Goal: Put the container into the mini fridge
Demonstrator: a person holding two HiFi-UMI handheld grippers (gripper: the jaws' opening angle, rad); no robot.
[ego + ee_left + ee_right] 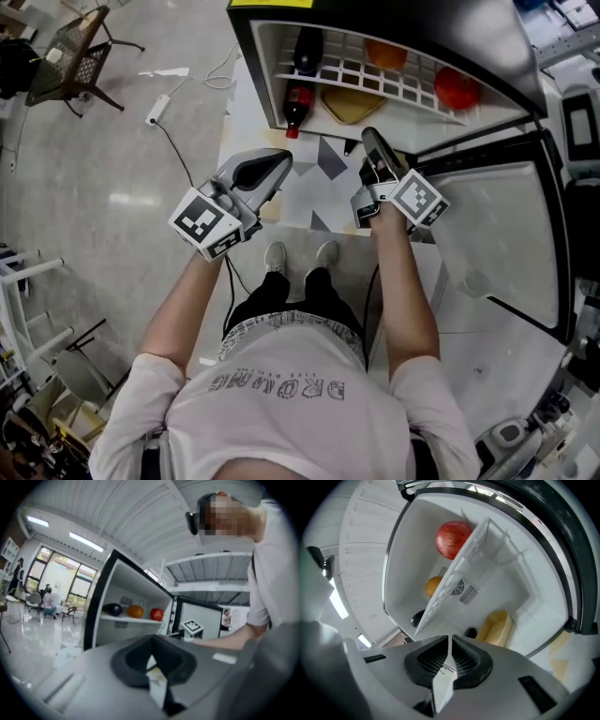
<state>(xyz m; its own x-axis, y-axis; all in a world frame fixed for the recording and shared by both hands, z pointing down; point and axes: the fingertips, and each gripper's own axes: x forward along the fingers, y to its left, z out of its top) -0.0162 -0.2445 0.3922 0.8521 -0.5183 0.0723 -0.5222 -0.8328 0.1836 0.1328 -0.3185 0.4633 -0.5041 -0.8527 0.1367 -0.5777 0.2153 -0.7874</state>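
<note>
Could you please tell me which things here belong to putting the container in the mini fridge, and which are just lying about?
For the job: mini fridge, door open; yellow container, already inside under the shelf; left gripper and right gripper, both shut, empty.
Lying about: red fruit, orange fruit, bottle, power strip, chair.

The only lettering stands on the person's white shirt (281, 384), in dark outlined capitals across the chest. Seen from above it looks roughly like "DROMMG", though the letters are turned and distorted, so the exact word cannot be told. The cube (208, 223) of the left gripper (279, 165) and the cube (417, 199) of the right gripper (368, 136) each carry black-and-white square marker patterns, with no letters or numbers. The bottle (298, 103) in the mini fridge (246, 56) bears a red label too small to read.
</note>
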